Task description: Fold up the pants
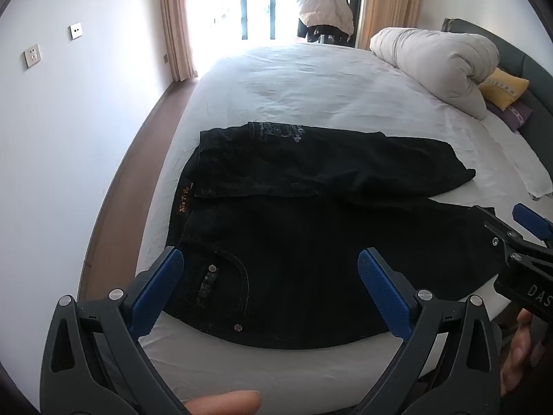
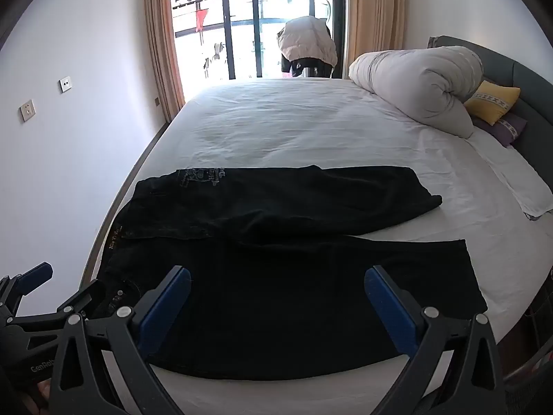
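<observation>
- Pants [image 1: 311,259], black denim with a stitched back pocket and a tan waistband patch, lie spread flat near the front edge of the white-sheeted bed [image 1: 311,83], waist toward the wall side, the two legs parted and running to the right.
- Left gripper [image 1: 271,288] hovers over the waist and pocket, its blue-padded fingers [image 1: 159,287] spread wide, grasping nothing.
- Right gripper [image 2: 276,306] hangs above the nearer leg, fingers equally released and empty.
- No fold looks begun; the likely first step is laying one leg over the other.
- Risk: thick denim may slip from a shallow pinch, or a pinch may catch the sheet too and drag it.
- Risk: the near leg sits close to the mattress edge, so a pull this way could slide it off.
- Rolled white duvet [image 1: 439,65] and yellow pillow [image 1: 504,86] lie well apart.
</observation>
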A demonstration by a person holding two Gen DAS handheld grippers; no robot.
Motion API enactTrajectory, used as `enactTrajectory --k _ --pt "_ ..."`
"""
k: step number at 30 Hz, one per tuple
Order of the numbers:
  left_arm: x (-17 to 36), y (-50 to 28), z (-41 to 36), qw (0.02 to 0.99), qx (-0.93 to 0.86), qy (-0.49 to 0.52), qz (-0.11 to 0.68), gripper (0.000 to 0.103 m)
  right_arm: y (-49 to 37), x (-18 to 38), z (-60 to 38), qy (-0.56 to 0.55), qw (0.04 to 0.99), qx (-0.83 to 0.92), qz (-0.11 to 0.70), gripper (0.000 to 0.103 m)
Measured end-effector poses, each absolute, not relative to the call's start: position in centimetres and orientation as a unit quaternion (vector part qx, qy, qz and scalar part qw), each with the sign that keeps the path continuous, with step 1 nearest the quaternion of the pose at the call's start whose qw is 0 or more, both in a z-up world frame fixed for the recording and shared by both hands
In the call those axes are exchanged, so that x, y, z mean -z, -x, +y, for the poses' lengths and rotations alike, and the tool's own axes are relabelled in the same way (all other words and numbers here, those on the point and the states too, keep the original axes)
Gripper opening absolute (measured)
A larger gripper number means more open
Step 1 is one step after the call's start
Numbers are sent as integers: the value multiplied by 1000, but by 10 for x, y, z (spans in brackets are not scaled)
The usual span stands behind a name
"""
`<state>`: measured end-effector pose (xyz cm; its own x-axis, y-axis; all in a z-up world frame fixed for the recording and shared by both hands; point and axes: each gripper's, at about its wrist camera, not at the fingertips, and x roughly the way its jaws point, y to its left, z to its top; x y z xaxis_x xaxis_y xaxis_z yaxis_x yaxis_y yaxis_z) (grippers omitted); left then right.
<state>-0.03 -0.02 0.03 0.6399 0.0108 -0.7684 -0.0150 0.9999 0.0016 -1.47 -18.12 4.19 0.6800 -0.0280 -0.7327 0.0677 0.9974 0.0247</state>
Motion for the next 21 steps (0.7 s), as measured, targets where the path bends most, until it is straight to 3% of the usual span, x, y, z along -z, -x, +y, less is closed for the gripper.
enactTrajectory --k 21 --pt "5 0 -2 903 -4 14 430 103 14 -46 -183 -18 915 28 403 103"
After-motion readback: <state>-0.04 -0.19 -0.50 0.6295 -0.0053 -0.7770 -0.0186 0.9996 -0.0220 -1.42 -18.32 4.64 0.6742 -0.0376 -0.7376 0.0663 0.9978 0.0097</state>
